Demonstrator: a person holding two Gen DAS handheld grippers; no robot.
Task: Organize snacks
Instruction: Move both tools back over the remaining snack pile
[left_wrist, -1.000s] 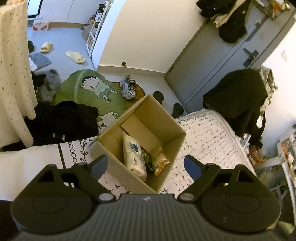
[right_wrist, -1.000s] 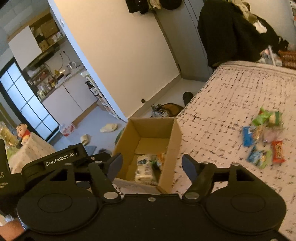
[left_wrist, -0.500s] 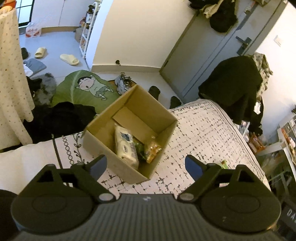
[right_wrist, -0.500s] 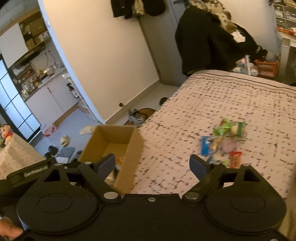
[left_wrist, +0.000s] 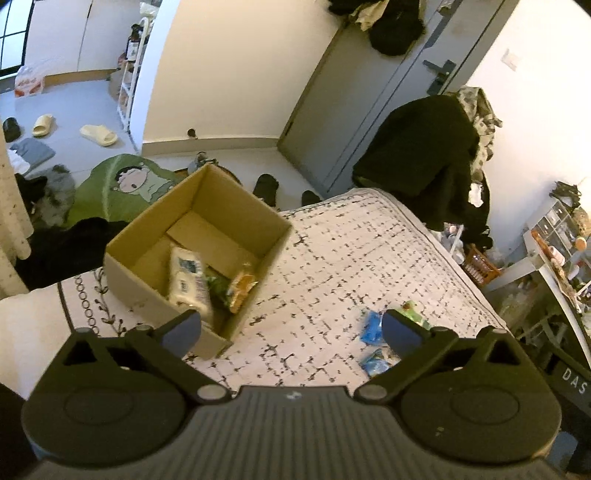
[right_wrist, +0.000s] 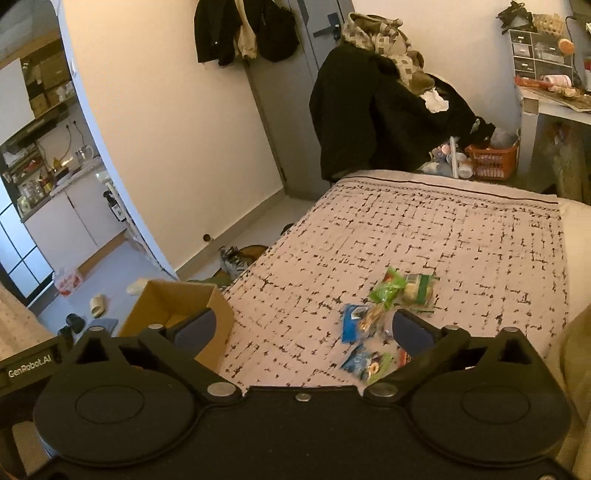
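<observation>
Three packets lie in the cardboard box (left_wrist: 199, 251) seen from the left wrist view: a white wipes-style pack (left_wrist: 188, 284), a green packet (left_wrist: 218, 286) and an orange snack bag (left_wrist: 240, 286), all against the near right wall. The box stands on the patterned bedspread (left_wrist: 332, 258) near the bed's edge, above a floor strewn with clothes. Left gripper (left_wrist: 291, 332): jaws opening to their widest, nothing between them, hanging over bare bedspread between the box and blue packets (left_wrist: 371, 326) that peep out beside its right finger. Right wrist view: loose snack pile (right_wrist: 384, 317) on the bedspread, well apart from the box (right_wrist: 177, 310), comprising a green bag (right_wrist: 388, 291), a pale green-banded packet (right_wrist: 419, 291), a blue packet (right_wrist: 351, 325) and a blue-green packet (right_wrist: 364, 363) nearest the camera; a red wrapper is mostly hidden behind the finger. Right gripper (right_wrist: 303, 332): jaws opening, empty, aimed short and left of the pile. Risks, as judged: the packets overlap, so a closing grip may catch two or pinch only a crinkled edge and drop it in transit; slick film on soft bedding may slide from under the pads; the box sits close to the bed's edge, so a knock from either gripper could tip it to the floor.
</observation>
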